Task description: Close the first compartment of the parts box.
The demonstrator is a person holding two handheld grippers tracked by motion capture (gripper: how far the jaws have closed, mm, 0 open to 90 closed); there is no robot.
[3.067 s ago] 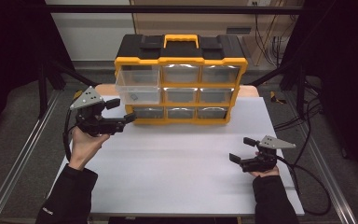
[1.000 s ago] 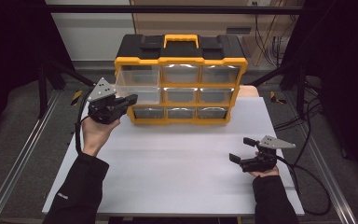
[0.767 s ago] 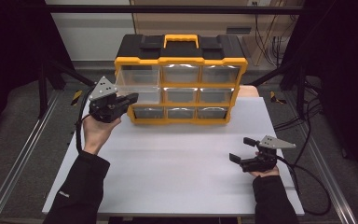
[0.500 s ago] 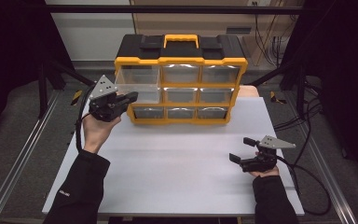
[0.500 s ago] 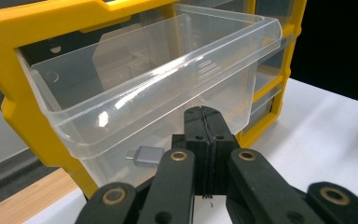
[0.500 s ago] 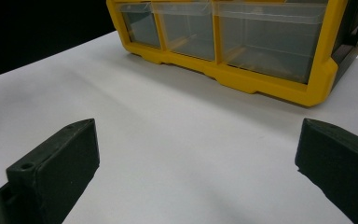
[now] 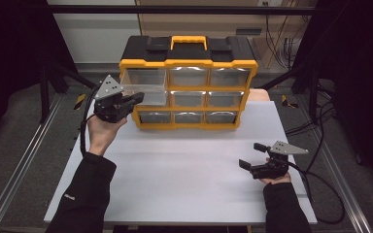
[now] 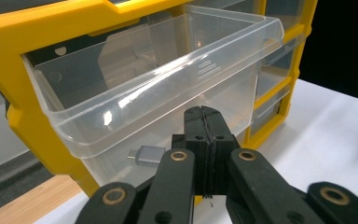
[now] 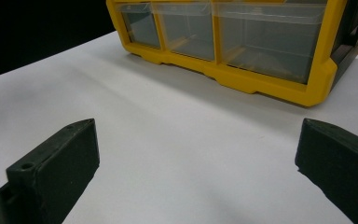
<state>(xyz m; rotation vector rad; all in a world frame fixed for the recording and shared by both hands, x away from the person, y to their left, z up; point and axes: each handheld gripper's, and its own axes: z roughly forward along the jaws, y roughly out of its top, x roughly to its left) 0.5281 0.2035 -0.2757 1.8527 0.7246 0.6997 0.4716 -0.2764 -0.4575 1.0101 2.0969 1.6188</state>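
Clear drawer point(image 8: 158, 88) pulled out, left claw point(image 8: 204, 114) fully closed against its front, nothing gripped.

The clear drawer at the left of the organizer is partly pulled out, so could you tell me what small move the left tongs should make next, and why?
Probably a gentle push straight in. The clear drawer sticks out of the yellow organizer, and the left tongs, shut with nothing between them, sit against its front wall. A small grey adapter lies inside, so a slow push should keep it from sliding. The right tongs rest open on the table.
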